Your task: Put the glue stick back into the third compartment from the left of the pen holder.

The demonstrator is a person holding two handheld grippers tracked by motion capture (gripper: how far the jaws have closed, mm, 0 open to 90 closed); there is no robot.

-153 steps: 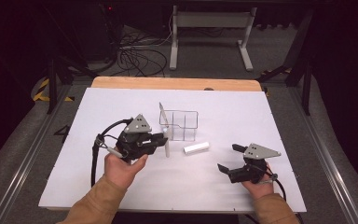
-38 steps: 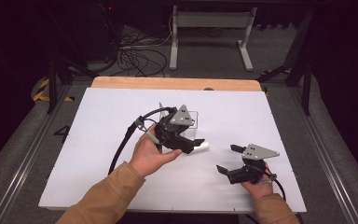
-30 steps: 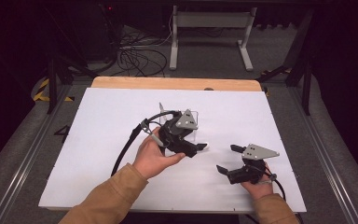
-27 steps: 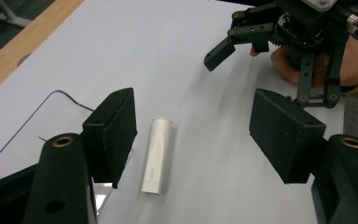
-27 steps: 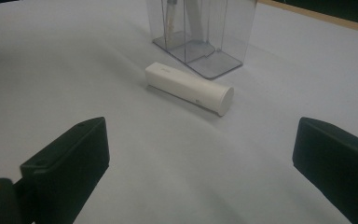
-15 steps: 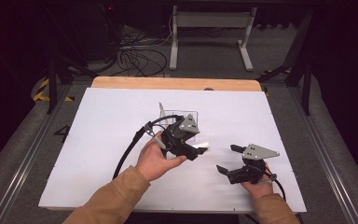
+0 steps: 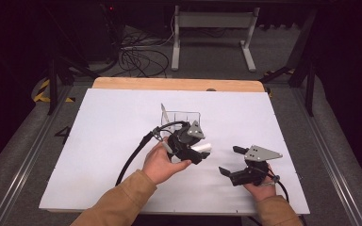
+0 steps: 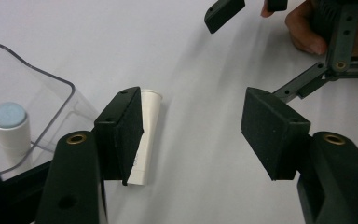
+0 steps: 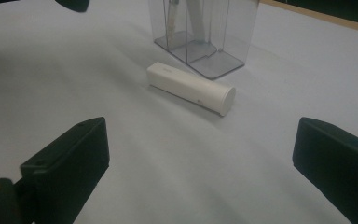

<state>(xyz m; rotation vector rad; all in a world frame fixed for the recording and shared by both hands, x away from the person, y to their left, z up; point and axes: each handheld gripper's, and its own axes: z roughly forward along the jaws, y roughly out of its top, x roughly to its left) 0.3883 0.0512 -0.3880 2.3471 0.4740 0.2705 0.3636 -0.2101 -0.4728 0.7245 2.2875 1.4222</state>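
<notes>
A white tube (image 7: 202,148) lies flat on the white table (image 7: 103,141), just in front of a clear plastic holder (image 7: 183,117). My left gripper (image 7: 199,154) hangs over the tube, pointing down. In the left gripper view the tube (image 8: 148,133) lies against the inner side of the left pad (image 8: 121,135), far from the other pad. The left gripper (image 8: 193,112) is open and its jaws have just been closing. My right gripper (image 7: 231,160) rests open near the front right, its jaws (image 9: 205,144) facing the tube (image 9: 191,87).
The clear holder (image 8: 42,79) contains a small white bottle with a blue cap (image 8: 10,123) and upright items (image 9: 172,18). A wooden strip (image 7: 179,84) runs along the table's far edge. Cables trail from both grippers.
The left gripper has moved from left of the holder across to the tube and sunk toward it, its jaws narrowing. The right gripper has stayed put.
</notes>
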